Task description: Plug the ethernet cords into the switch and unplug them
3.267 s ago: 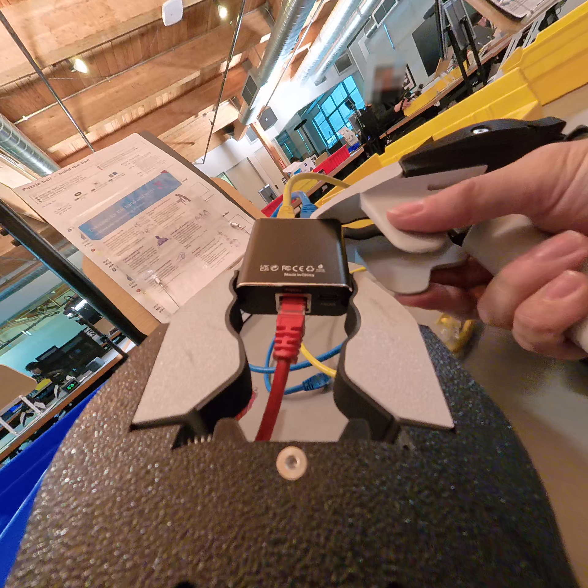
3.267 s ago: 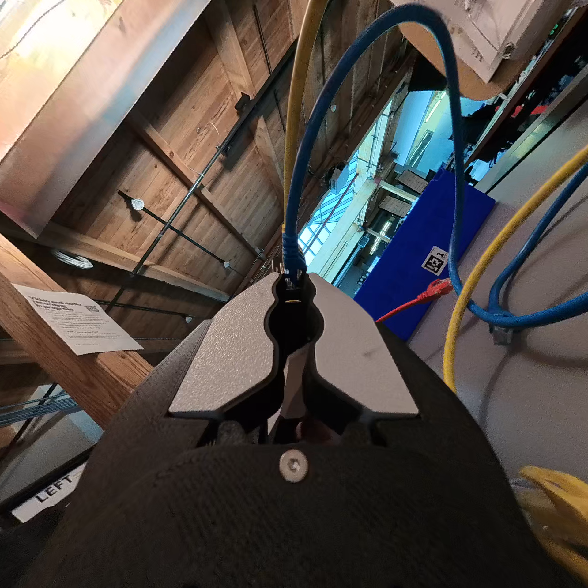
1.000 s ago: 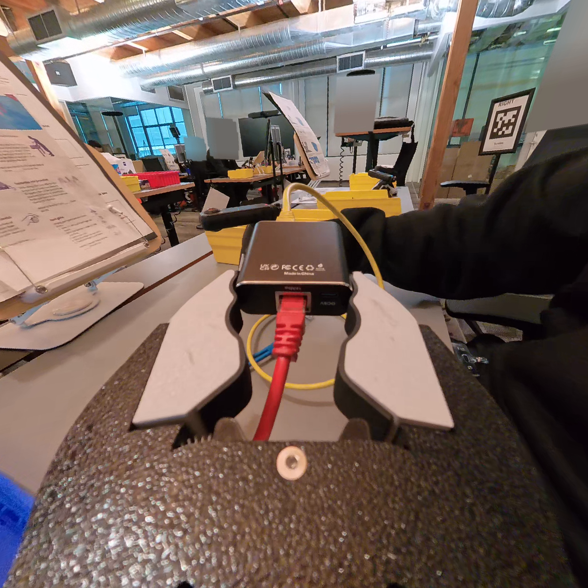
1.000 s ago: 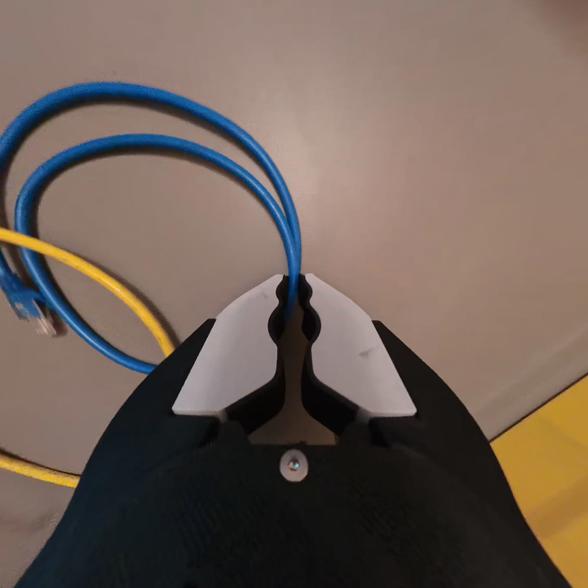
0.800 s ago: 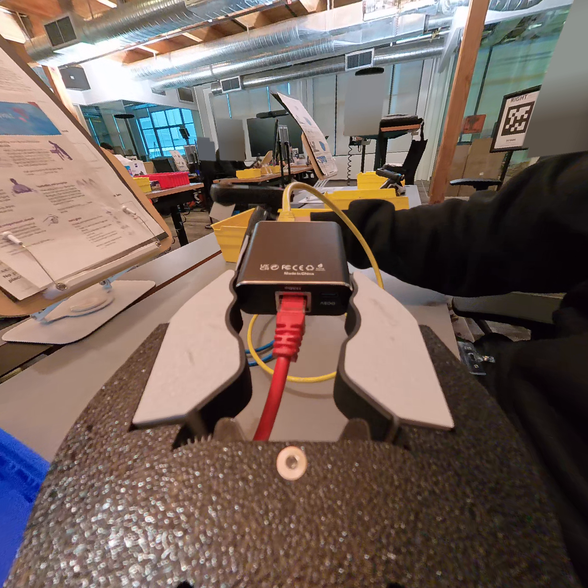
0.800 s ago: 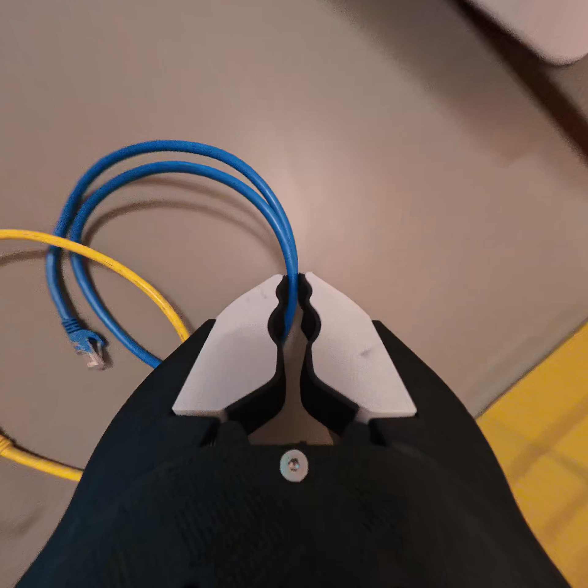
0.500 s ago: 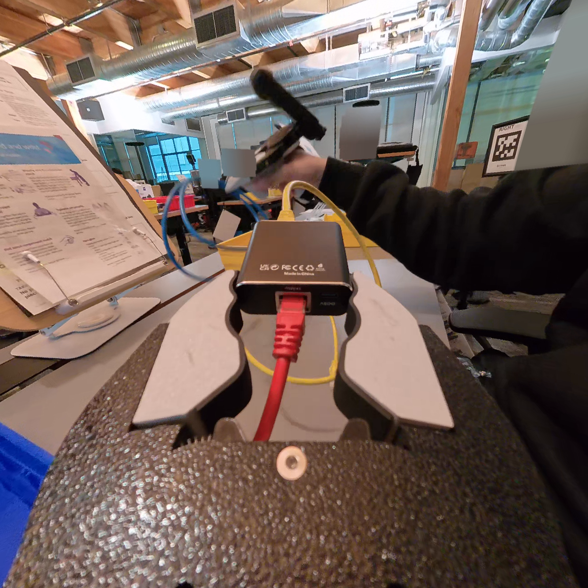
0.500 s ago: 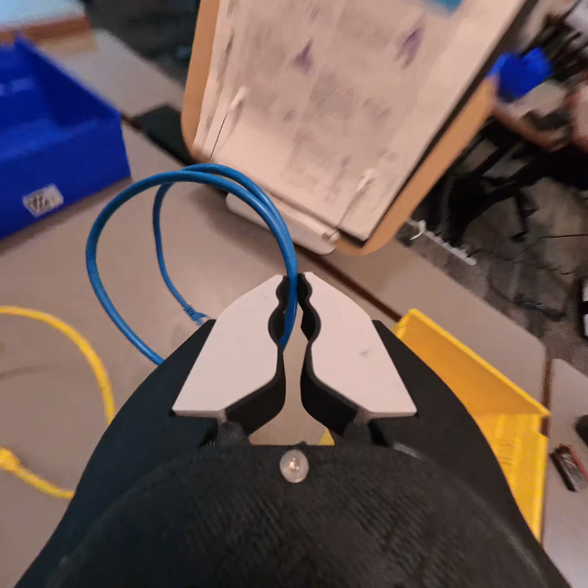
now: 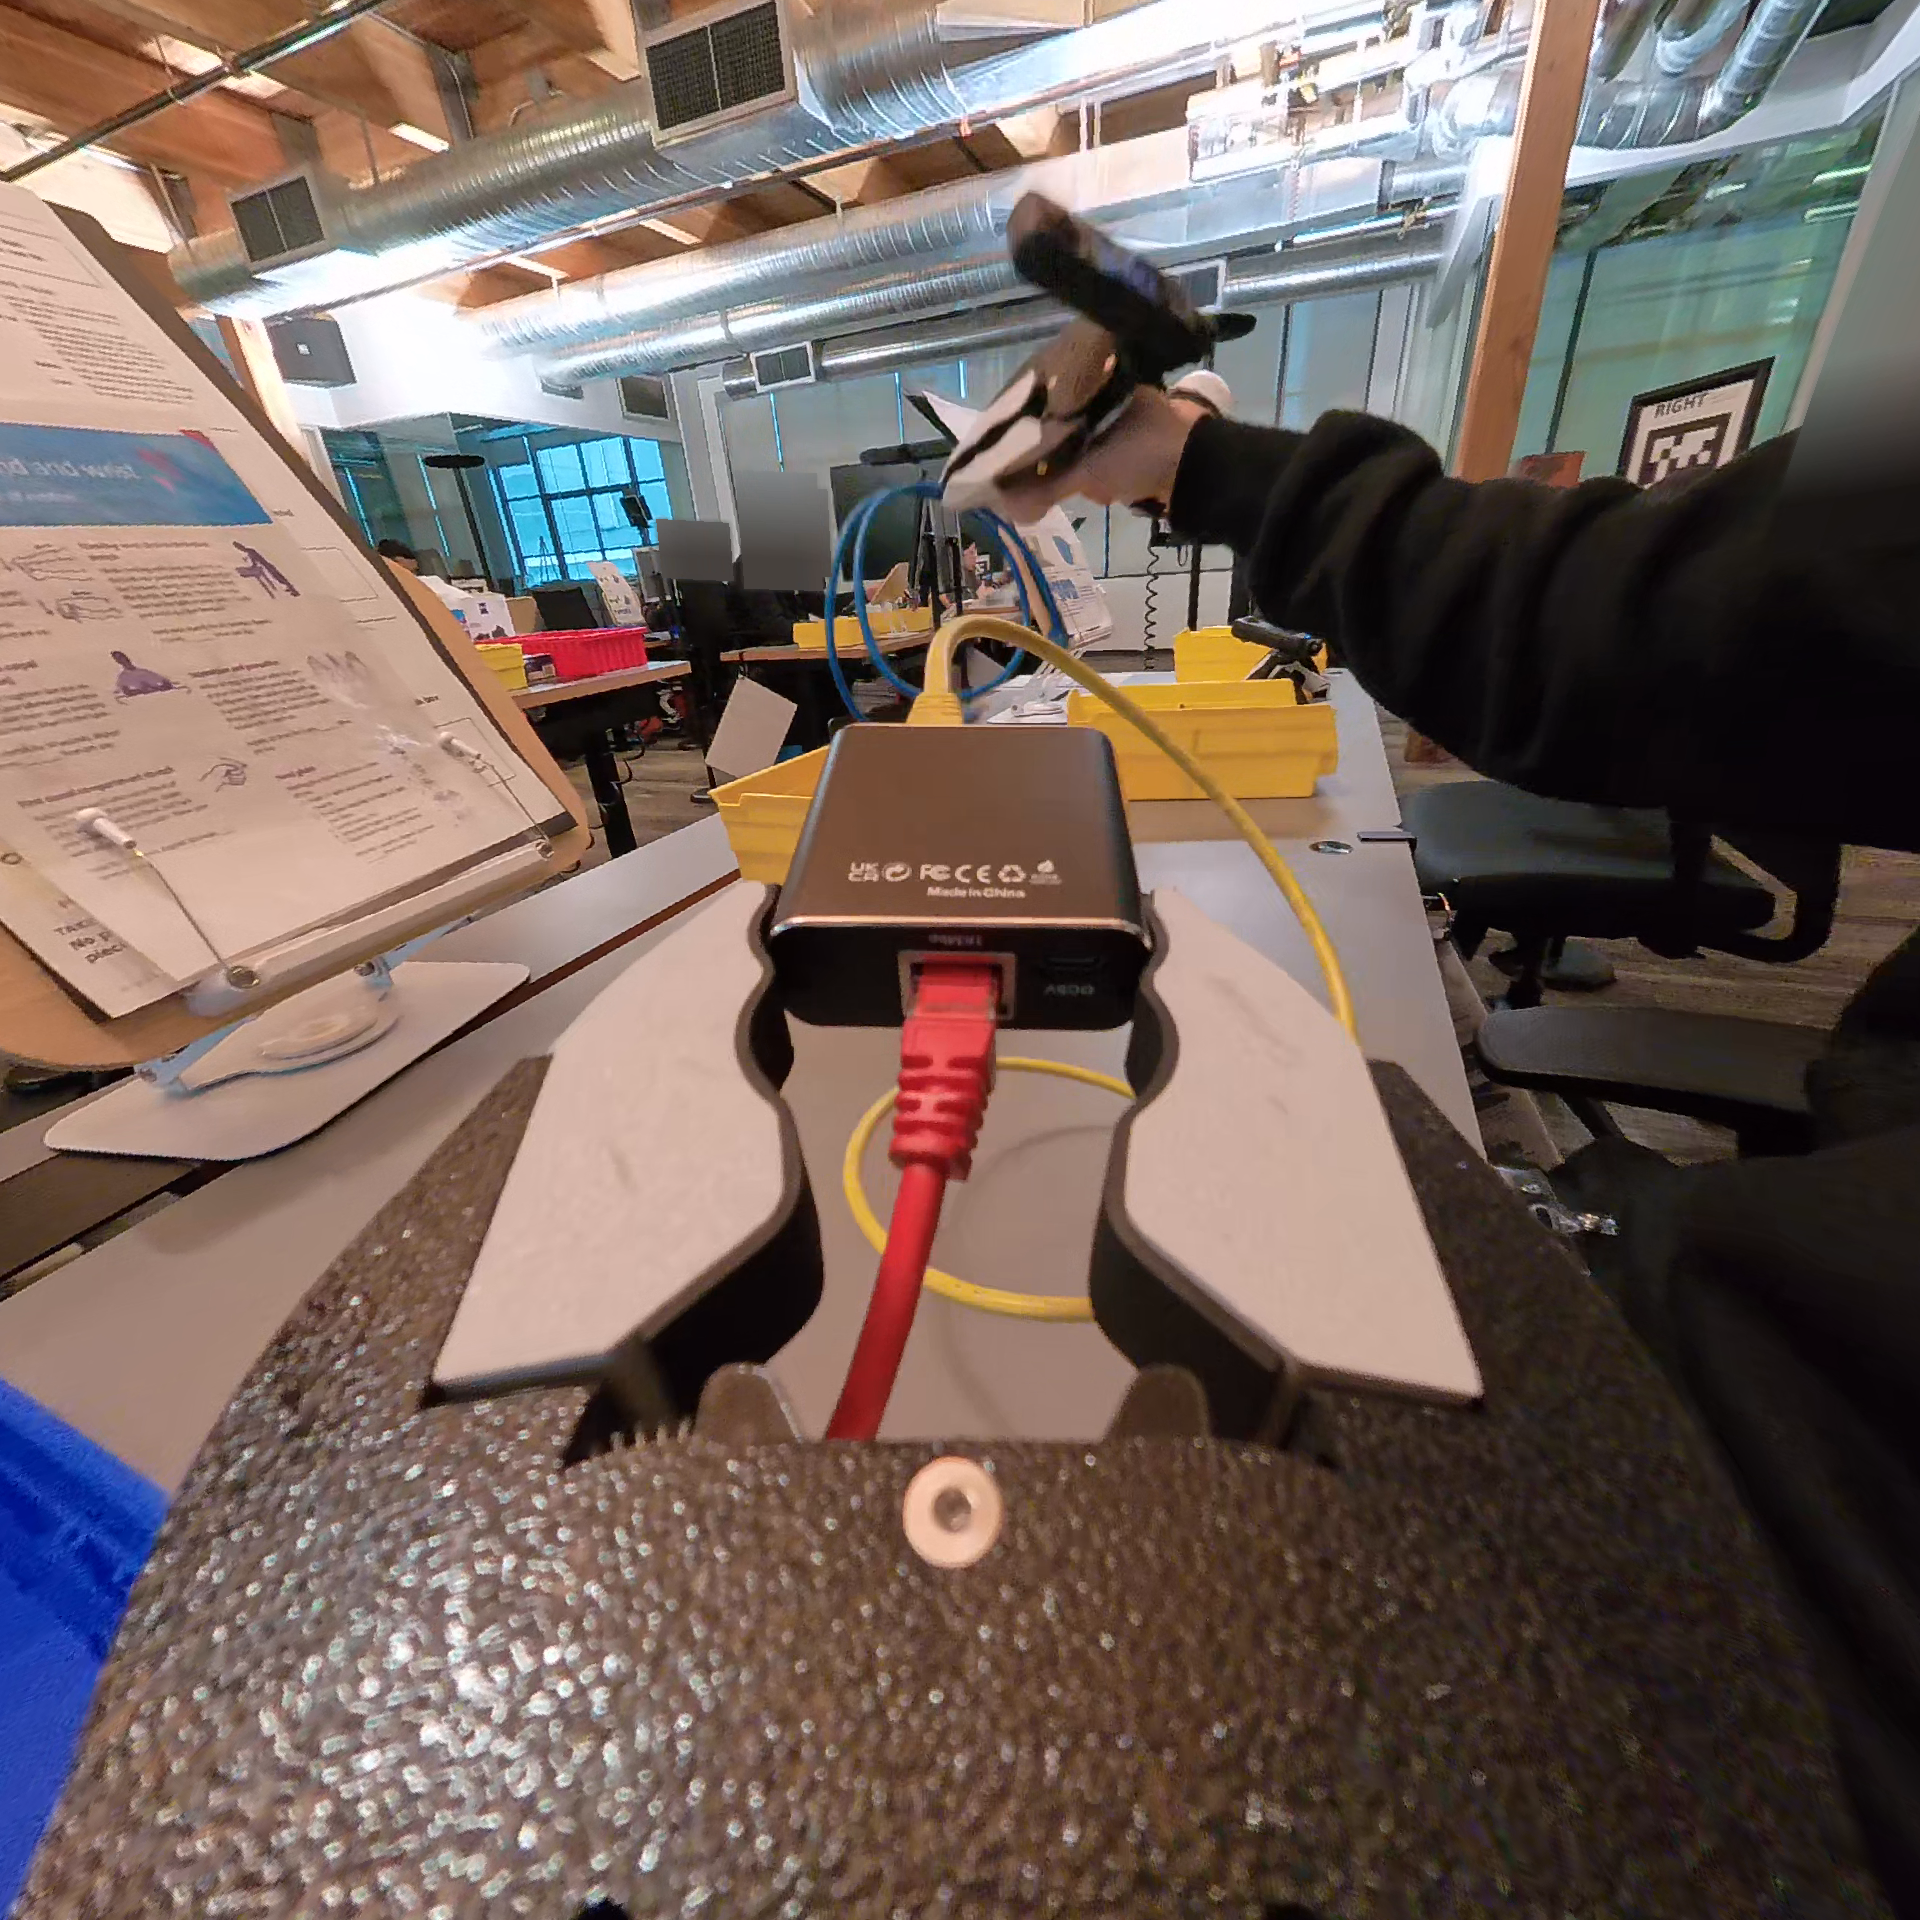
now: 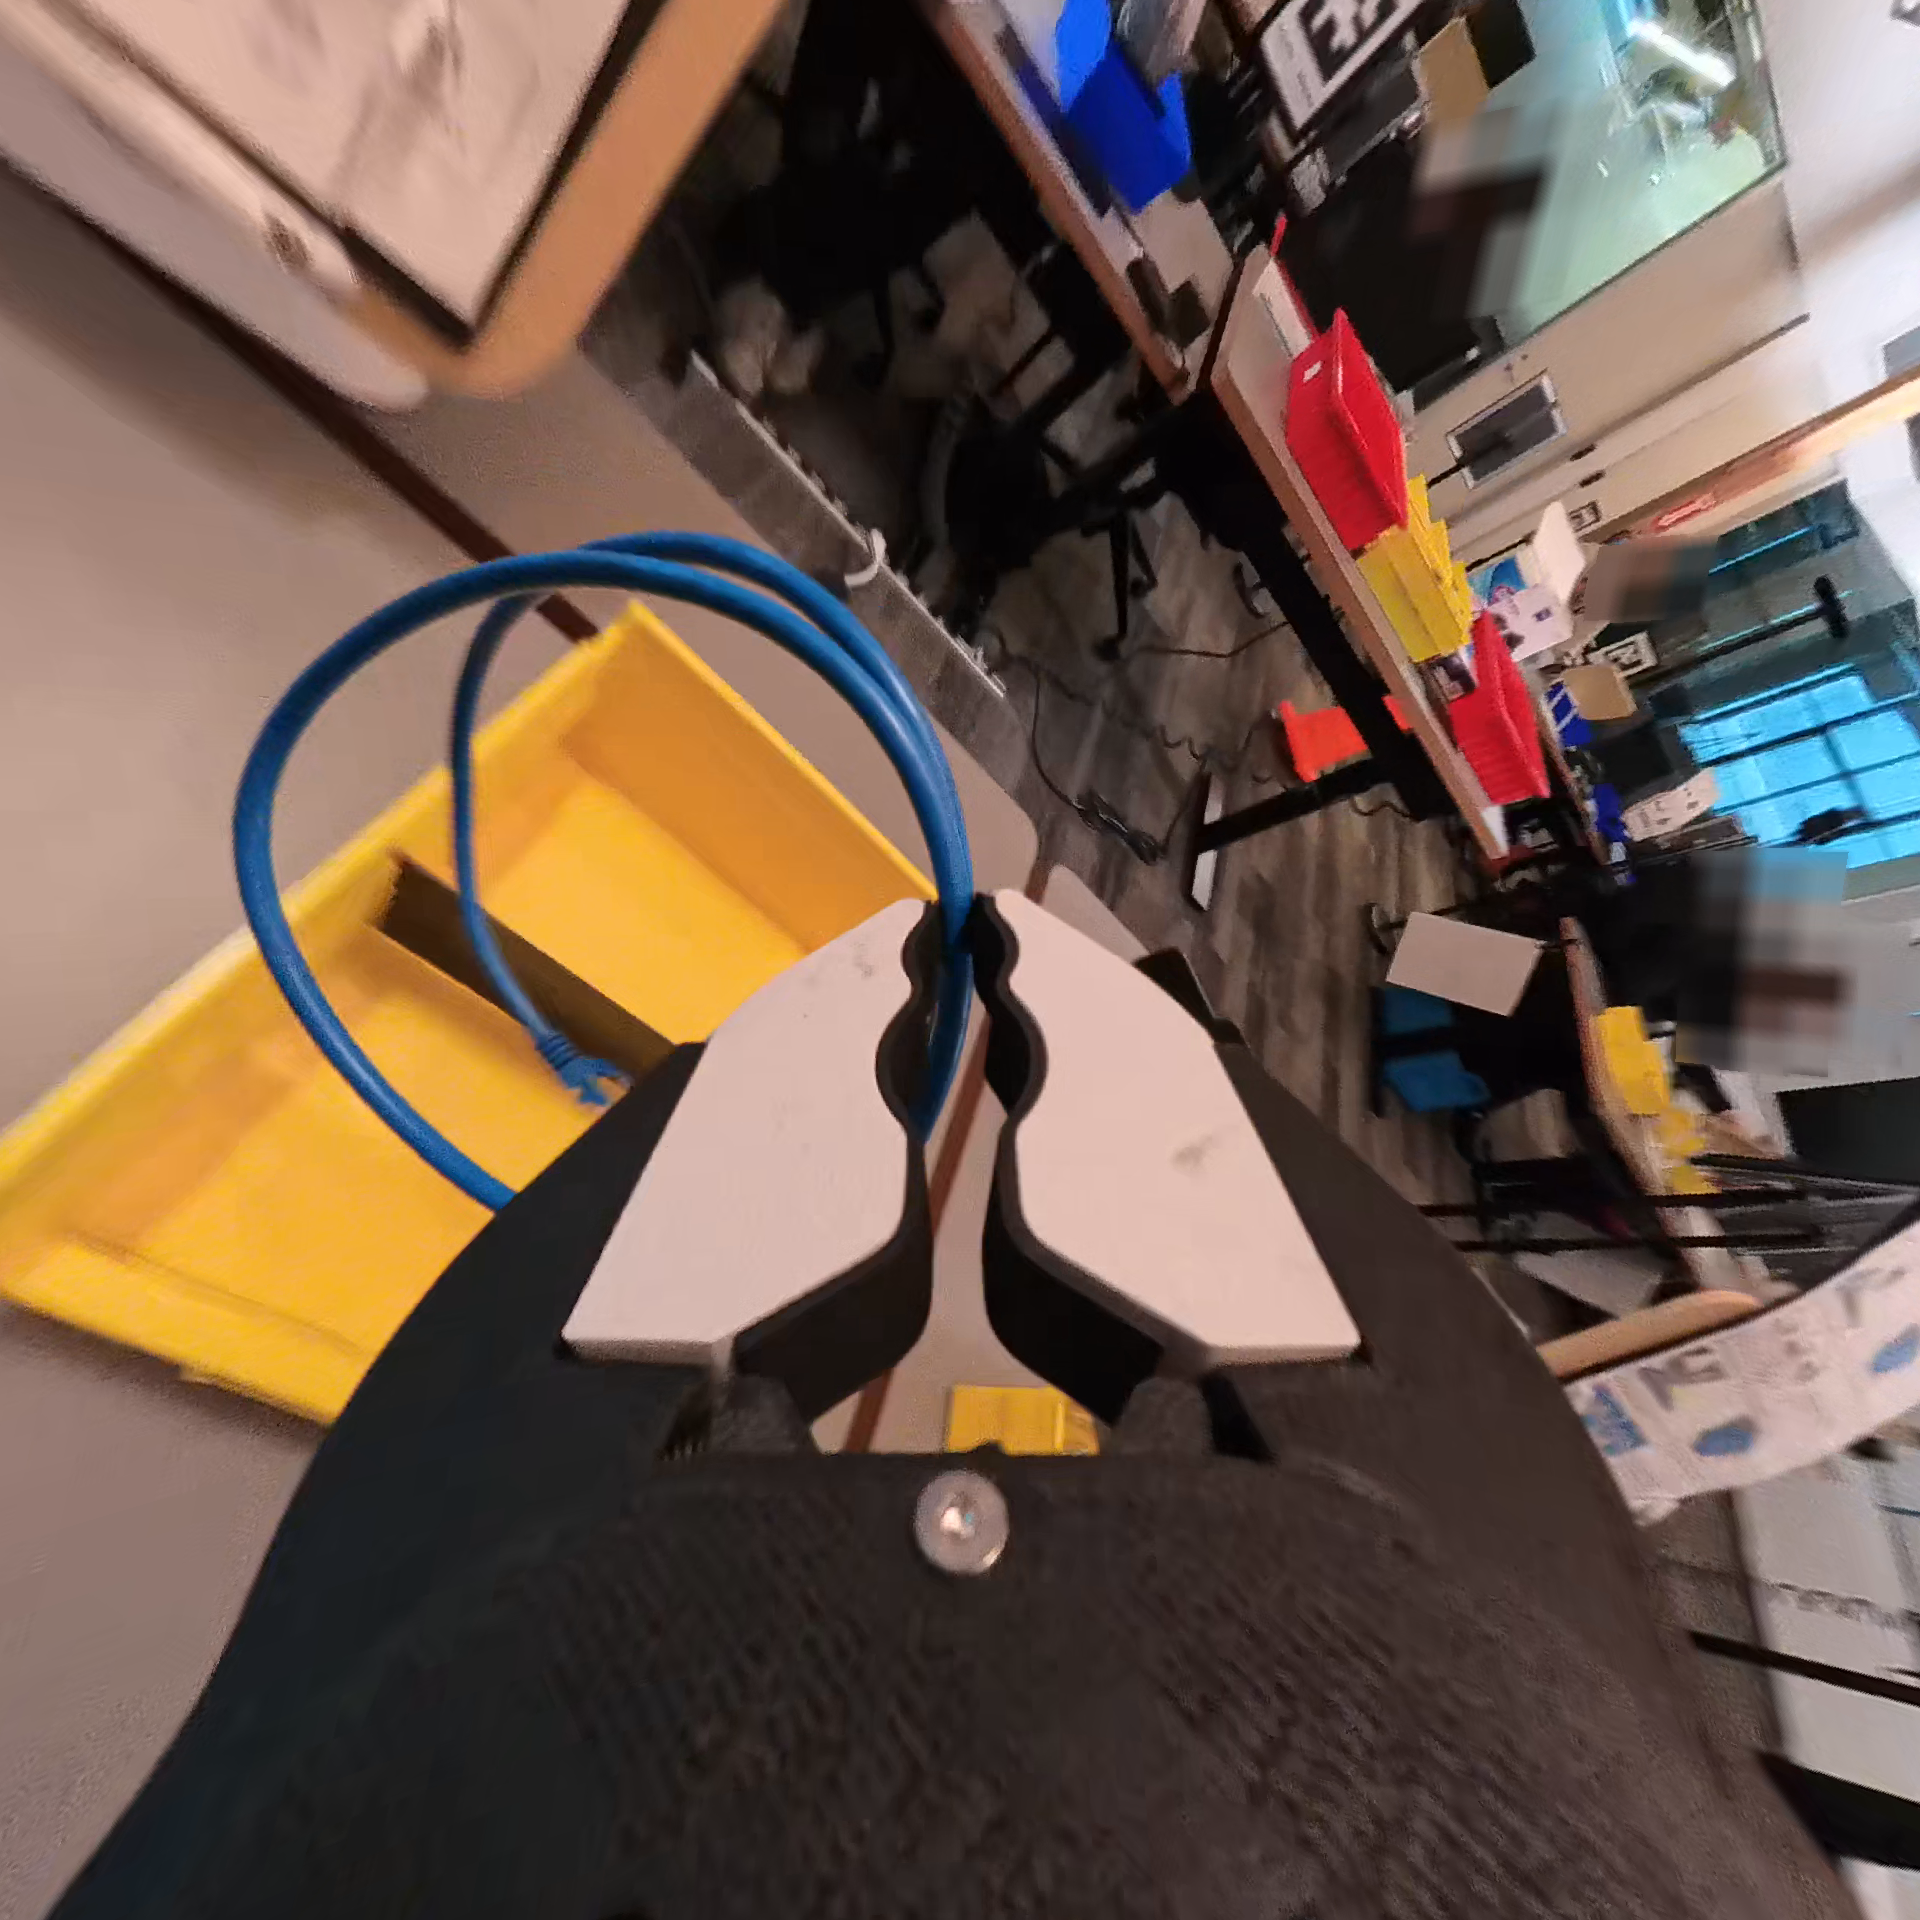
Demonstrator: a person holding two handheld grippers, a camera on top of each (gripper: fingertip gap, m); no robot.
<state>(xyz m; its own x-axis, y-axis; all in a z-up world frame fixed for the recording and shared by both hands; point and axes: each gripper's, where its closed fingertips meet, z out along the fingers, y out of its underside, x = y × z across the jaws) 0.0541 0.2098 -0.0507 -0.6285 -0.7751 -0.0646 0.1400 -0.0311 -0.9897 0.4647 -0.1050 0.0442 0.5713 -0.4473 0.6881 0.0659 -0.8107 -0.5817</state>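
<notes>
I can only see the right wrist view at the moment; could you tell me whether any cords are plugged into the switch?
Observer: Yes, a red cord sits in the port on the near face of the black switch.
Operator: Thank you. Is the switch lying on the table?
Observer: No, the left tool clamps it by its sides, above the grey table.
Operator: And is anything connected at its far end?
Observer: A yellow cord rises from behind the switch and loops down onto the table.
Operator: Where is my blue cord relative to it?
Observer: The right tool holds the blue cord up in the air beyond the switch.
</notes>
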